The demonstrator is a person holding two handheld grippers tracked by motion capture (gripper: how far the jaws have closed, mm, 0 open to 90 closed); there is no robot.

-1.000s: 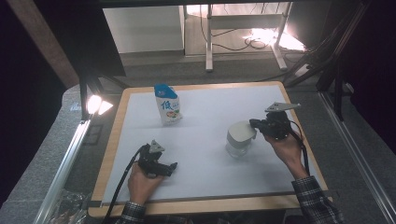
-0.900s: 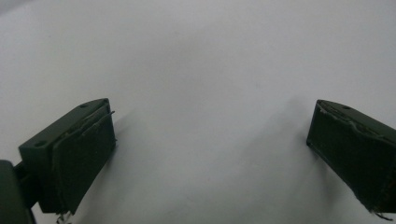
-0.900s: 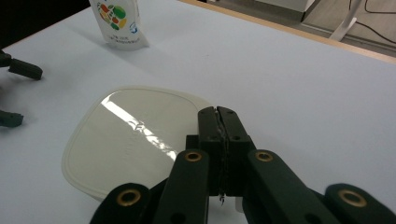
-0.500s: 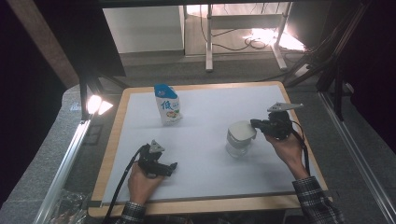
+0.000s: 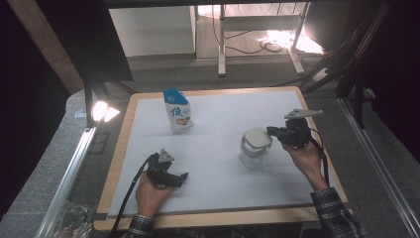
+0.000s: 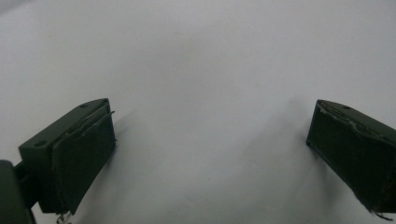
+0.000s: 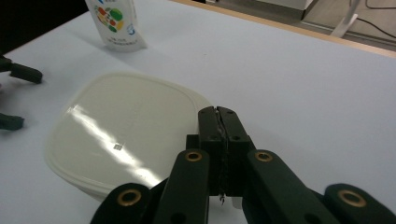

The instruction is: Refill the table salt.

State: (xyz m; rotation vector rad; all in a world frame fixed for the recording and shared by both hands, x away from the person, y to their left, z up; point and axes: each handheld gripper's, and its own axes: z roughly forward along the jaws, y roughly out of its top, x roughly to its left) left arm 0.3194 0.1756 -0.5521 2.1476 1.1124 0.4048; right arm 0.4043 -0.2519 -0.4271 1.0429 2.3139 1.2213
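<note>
- A blue-and-white snack pouch [image 5: 178, 111] stands upright near the far left of the white table mat [image 5: 218, 163], with printed characters and a round picture on its front.
- The pouch's lower half [image 7: 114, 23] shows coloured fruit-like graphics.
- The mat lies on a wooden table [image 5: 124, 144] whose light rim frames it.
- A lit lamp [image 5: 103, 111] sits just beyond the table's left edge.
- Behind the table, a white desk frame [image 5: 257, 34] stands over loose cables [image 5: 270, 44] on the floor.

Open white mat [image 5: 218, 168] between both hands, blue pouch [image 5: 177, 111] standing far-left, lidded container [image 5: 255, 147] mid-right
</note>
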